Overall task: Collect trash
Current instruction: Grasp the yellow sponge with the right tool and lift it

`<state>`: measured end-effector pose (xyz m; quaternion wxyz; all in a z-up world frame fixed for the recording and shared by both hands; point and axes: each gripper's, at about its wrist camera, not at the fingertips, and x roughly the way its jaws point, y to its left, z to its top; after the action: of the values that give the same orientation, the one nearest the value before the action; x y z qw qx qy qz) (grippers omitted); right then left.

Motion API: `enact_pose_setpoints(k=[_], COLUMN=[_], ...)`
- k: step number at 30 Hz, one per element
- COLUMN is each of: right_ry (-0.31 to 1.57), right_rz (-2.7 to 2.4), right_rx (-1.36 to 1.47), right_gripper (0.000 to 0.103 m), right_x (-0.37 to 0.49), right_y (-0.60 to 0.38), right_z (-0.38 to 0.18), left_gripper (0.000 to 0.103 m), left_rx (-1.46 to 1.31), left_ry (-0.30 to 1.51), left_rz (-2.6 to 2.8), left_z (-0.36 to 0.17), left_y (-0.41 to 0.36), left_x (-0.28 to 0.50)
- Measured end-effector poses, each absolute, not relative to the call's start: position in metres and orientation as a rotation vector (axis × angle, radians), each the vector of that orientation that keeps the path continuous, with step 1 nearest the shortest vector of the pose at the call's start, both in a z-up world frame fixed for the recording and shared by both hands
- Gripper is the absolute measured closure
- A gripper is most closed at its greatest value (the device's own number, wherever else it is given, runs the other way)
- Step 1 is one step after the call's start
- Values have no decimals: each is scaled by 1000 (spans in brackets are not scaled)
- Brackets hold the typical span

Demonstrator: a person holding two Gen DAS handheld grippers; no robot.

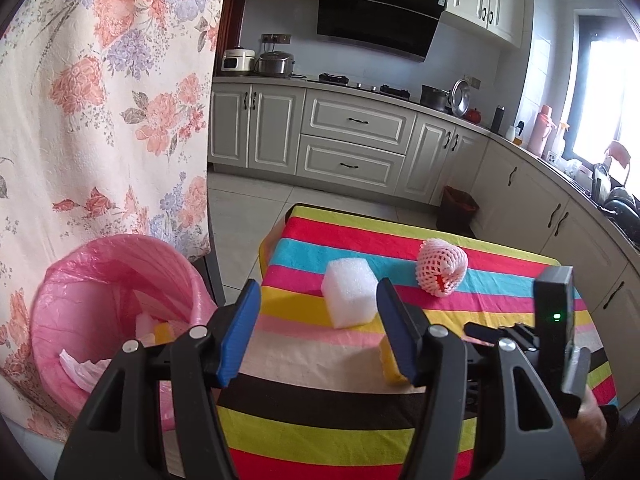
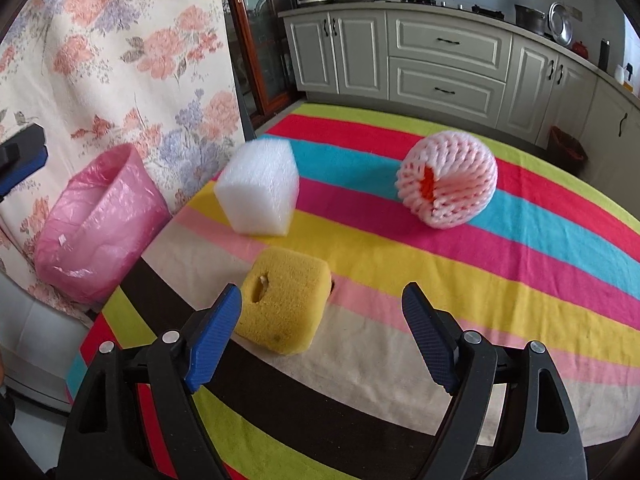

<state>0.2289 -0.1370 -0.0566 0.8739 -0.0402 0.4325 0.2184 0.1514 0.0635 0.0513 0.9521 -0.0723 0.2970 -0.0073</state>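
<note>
A white foam block (image 2: 259,188) and a pink foam fruit net (image 2: 447,179) lie on the striped tablecloth (image 2: 520,280). A yellow sponge (image 2: 284,304) lies just ahead of my right gripper (image 2: 322,312), which is open and empty above the cloth. My left gripper (image 1: 316,312) is open and empty at the table's left edge, with the foam block (image 1: 349,293) beyond it and the sponge (image 1: 390,364) partly hidden behind its right finger. The bin with the pink bag (image 1: 104,280) stands left of the table and holds some scraps; it also shows in the right wrist view (image 2: 100,216).
A floral curtain (image 1: 100,100) hangs behind the bin. Kitchen cabinets (image 1: 352,136) line the far wall and the right side. A small dark bin (image 1: 458,208) stands on the floor past the table. The right gripper's body (image 1: 556,320) shows at the right of the left view.
</note>
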Motion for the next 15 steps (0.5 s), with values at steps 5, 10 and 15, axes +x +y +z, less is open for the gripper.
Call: enact_pose_setpoints(k=[5, 10, 15], right_ry=[938, 955, 971], right_rz=[448, 444, 445], right_rx=[-113, -147, -156], right_gripper=[34, 45, 45], right_x=[233, 238, 239], right_y=[-125, -115, -110], right_z=[-69, -75, -80], left_gripper=[45, 45, 45], left_rx=[-172, -194, -211], left_ry=[615, 621, 625], left_rz=[-43, -47, -36], left_z=[42, 36, 33], left_y=[63, 71, 80], left_x=[155, 160, 162])
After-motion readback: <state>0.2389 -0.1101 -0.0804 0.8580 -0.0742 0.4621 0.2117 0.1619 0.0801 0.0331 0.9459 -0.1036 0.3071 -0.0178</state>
